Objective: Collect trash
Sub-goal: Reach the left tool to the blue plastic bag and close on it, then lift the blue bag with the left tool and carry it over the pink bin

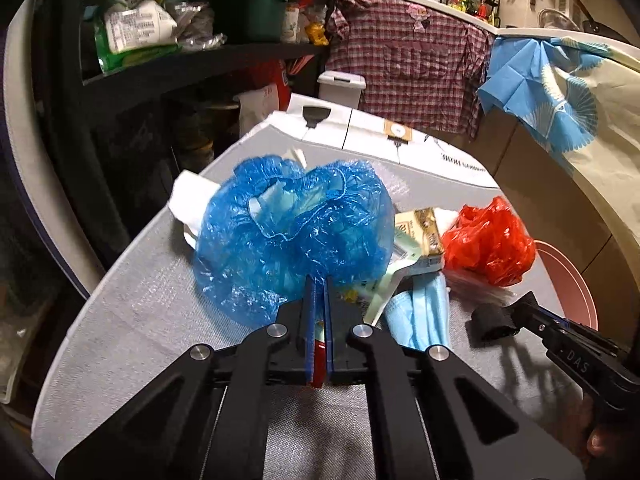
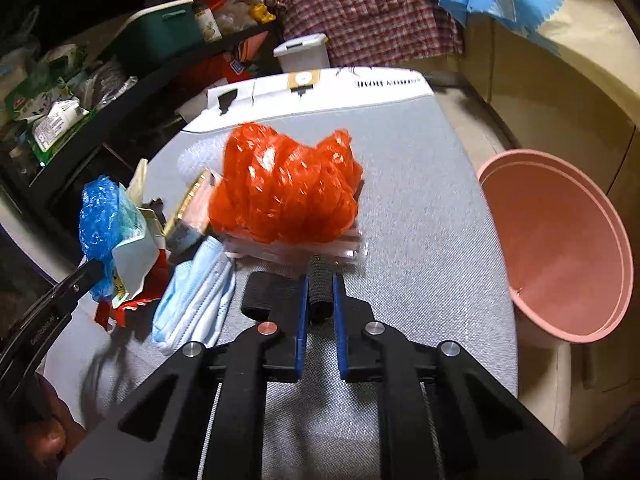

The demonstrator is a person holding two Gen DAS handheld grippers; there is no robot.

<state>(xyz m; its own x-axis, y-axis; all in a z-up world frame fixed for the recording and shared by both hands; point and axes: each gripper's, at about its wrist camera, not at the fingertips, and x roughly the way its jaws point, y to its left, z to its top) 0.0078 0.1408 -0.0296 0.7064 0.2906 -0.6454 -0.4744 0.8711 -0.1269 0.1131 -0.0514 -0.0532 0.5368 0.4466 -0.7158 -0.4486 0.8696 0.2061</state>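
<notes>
Left gripper (image 1: 319,280) is clamping the near edge of the blue bag (image 1: 294,222). Right gripper (image 2: 320,280) is pinching a black roll (image 2: 320,284), long axis running near to far. Pink bin (image 2: 560,248) is sitting just right of the table (image 2: 420,200), nearer the right hand; the red bag (image 2: 288,188) is lying just beyond it.

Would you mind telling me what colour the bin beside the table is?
The bin is pink, seen best in the right wrist view.

My left gripper (image 1: 319,280) blocks the near edge of the blue plastic cap (image 1: 292,228), so what's under it is anyone's guess. The pink bucket (image 2: 560,248) hides its base behind the table (image 2: 420,200) edge. Shelf packaging print's too blurry to read.
</notes>
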